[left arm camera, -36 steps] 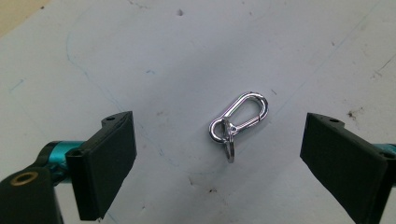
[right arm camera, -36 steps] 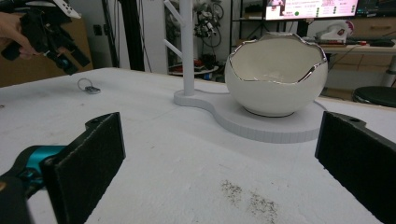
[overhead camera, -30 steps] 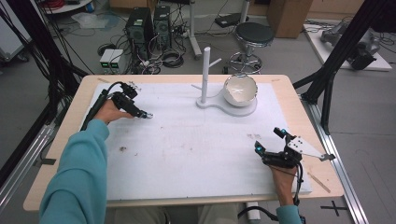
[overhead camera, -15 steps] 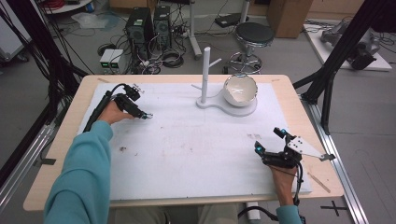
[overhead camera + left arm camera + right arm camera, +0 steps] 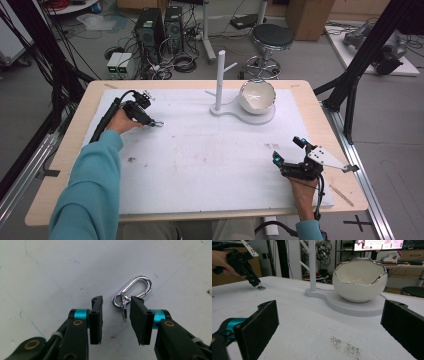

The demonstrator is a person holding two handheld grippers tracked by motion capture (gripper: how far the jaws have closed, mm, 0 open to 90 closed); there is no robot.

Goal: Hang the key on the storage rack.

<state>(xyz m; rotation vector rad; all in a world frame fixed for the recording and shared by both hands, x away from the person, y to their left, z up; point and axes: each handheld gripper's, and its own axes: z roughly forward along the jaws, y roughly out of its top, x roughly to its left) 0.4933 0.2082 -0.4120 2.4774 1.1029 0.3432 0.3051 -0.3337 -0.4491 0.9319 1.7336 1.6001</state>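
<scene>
We see a small silver carabiner with a key ring linked through its narrow end, lying flat on the white mat at the far left of the table. In the high view the same clip shows as a tiny bright glint just beside the tip of the left gripper.

In the left gripper view the left gripper points down at the mat, and its jaws have just been closing. They stand part-way closed with a gap between them; the ring end of the carabiner sits in that gap against the right-hand pad, while the left-hand pad is clear of it, so nothing is pinched. The clip's long loop reaches away beyond the pads.

To the far right of that spot stands a white stand with a short side peg, rising from a flat white base that also carries a white bowl with a jagged, silver-edged rim.

At the near right of the mat we find the right gripper, well apart from the carabiner. In the right gripper view its jaws are spread wide with nothing between them, facing the bowl and stand.
</scene>
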